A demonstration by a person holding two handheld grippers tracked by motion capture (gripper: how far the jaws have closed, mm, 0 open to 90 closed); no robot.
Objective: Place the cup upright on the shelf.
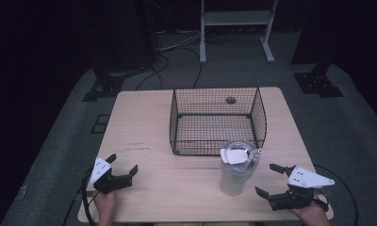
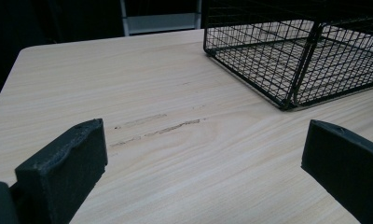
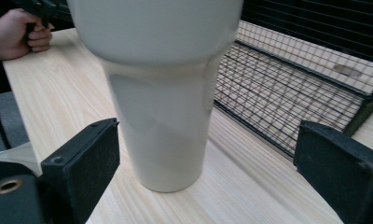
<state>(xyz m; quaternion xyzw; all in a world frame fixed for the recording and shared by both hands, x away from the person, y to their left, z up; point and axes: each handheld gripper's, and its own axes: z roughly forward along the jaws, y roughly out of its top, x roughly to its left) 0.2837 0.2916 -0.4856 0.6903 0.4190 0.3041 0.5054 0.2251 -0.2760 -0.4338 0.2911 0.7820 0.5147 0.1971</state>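
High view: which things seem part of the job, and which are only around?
Likely in use:
- white tumbler, standing before the right tool, which is open
- wire basket
- left tool, open

Only around:
- metal stand behind the table
- floor cables

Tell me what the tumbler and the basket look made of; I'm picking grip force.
The tumbler looks like smooth cream-coated metal or hard plastic, given its soft sheen; which one is unclear. Its lid seems clear plastic. The basket is thin black-coated wire mesh with an open grid you can see through.
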